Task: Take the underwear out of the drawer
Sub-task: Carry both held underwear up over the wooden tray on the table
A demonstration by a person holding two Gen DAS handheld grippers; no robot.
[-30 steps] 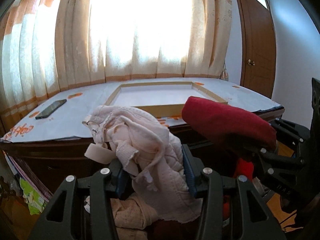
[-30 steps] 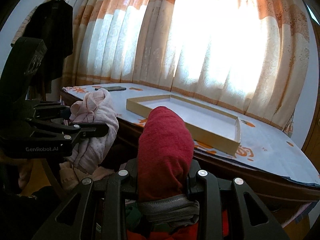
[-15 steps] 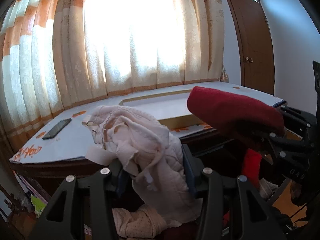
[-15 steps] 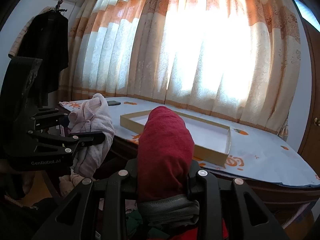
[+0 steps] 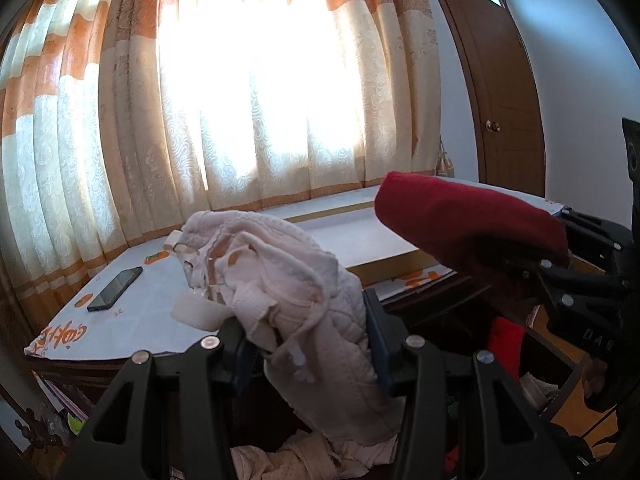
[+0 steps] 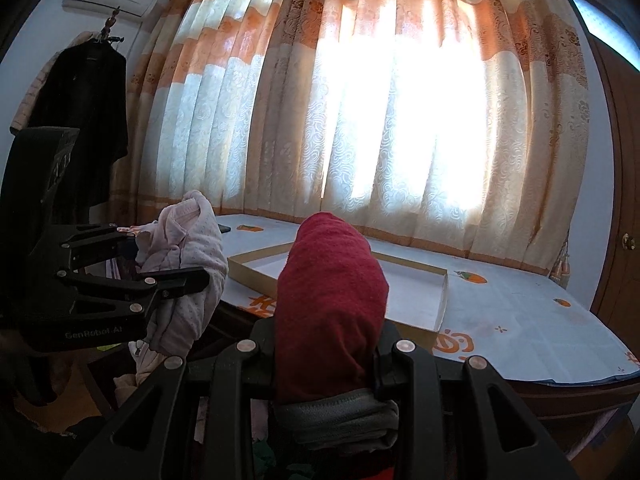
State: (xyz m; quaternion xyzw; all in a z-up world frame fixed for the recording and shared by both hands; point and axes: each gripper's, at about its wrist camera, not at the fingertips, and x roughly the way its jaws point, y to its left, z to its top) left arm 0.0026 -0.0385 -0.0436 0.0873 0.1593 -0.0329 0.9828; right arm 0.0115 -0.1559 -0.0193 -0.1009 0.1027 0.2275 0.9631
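My left gripper (image 5: pixel 306 336) is shut on a bundle of pale pink underwear (image 5: pixel 288 280), which bulges up between its fingers and hangs down below them. My right gripper (image 6: pixel 326 344) is shut on a folded dark red garment (image 6: pixel 332 292) with a grey waistband at its lower end. In the left wrist view the red garment (image 5: pixel 468 220) and the right gripper (image 5: pixel 580 292) sit at the right. The right wrist view has the left gripper (image 6: pixel 160 268) and its pink bundle (image 6: pixel 188 252) at the left. Both bundles are held up in front of the table. The drawer below is mostly hidden.
A table (image 6: pixel 520 320) under a white printed cloth stands before the orange-and-cream curtains (image 6: pixel 360 120). On it lie a shallow tan box lid (image 6: pixel 400 280) and a black phone (image 5: pixel 116 288). More clothes (image 5: pixel 304 456) lie below. A brown door (image 5: pixel 504 120) is right, a dark coat (image 6: pixel 84 120) left.
Both grippers have risen with their garments still held; the table top has sunk lower in both views and more curtain shows. Neither grip has changed.
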